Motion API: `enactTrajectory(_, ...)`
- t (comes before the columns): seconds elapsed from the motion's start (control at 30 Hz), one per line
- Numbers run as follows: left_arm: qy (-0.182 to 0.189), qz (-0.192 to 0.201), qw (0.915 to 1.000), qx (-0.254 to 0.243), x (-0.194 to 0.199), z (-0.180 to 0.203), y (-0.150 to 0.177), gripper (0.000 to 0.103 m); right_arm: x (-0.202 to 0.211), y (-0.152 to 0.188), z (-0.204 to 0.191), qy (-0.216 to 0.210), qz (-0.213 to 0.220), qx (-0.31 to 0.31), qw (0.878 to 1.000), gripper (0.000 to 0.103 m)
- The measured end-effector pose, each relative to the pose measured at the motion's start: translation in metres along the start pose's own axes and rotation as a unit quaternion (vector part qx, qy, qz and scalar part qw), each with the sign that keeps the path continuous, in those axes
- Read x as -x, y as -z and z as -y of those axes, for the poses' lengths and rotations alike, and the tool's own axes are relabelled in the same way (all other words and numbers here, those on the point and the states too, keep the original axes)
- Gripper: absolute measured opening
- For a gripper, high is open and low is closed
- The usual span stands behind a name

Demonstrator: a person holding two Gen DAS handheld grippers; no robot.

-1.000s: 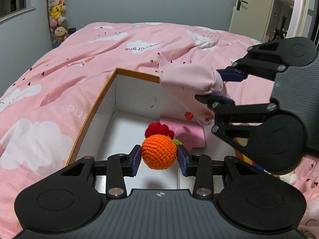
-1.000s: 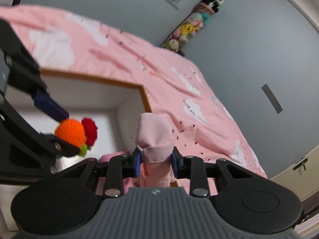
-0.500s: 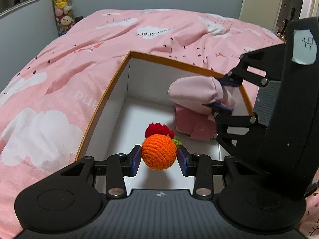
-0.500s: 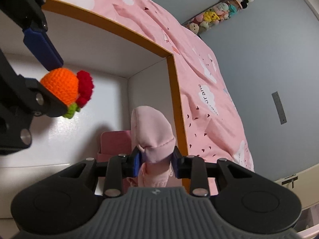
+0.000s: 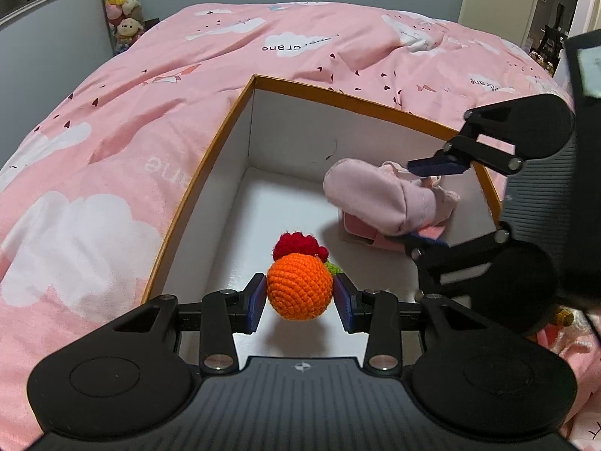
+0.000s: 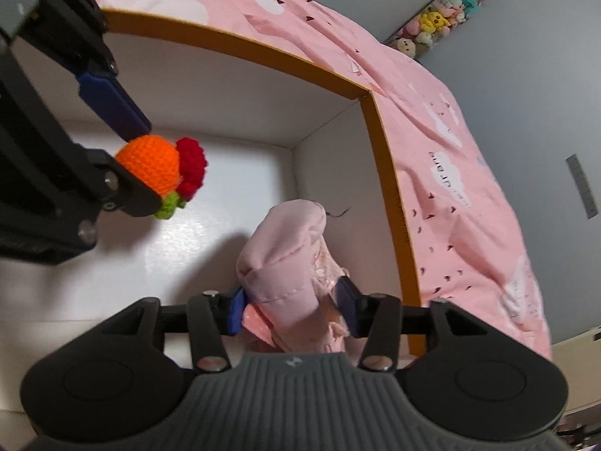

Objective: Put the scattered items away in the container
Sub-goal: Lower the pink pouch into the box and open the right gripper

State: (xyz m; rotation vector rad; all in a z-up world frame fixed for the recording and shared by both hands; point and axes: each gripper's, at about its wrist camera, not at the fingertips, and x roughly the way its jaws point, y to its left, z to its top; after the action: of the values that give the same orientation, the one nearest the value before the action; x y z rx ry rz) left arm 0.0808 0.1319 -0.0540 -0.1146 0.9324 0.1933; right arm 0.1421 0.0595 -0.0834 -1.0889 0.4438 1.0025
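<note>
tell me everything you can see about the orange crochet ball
The orange crochet ball is a round knitted yarn toy with a red bobbly tuft and a small green bit on its far side. It hangs clamped between the left claw blue pads, inside the white box, above its floor, touching nothing else.

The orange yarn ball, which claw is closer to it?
Left. The left gripper squeezes the orange yarn ball between its pads. The right gripper, jaws opening around the pink cloth bundle, sits off to the side.
</note>
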Motion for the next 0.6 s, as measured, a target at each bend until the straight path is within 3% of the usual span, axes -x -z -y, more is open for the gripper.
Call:
enactTrajectory(0.27, 0.010, 0.000, 0.9999, 0.006, 0.001, -0.003, 0.000, 0.044, 0.003, 0.003, 0.011, -0.102, -0.007, -0.042, 0.994, 0.065)
enactTrajectory(0.47, 0.012, 0.000, 0.9999, 0.008, 0.000, -0.004, 0.001, 0.045, -0.011, 0.002, 0.011, -0.119, -0.031, -0.090, 0.988, 0.063)
enactTrajectory(0.6, 0.014, -0.002, 0.9999, 0.009, 0.000, -0.005, 0.001, 0.044, -0.019, -0.004, 0.011, -0.092, -0.036, -0.137, 0.986, 0.061)
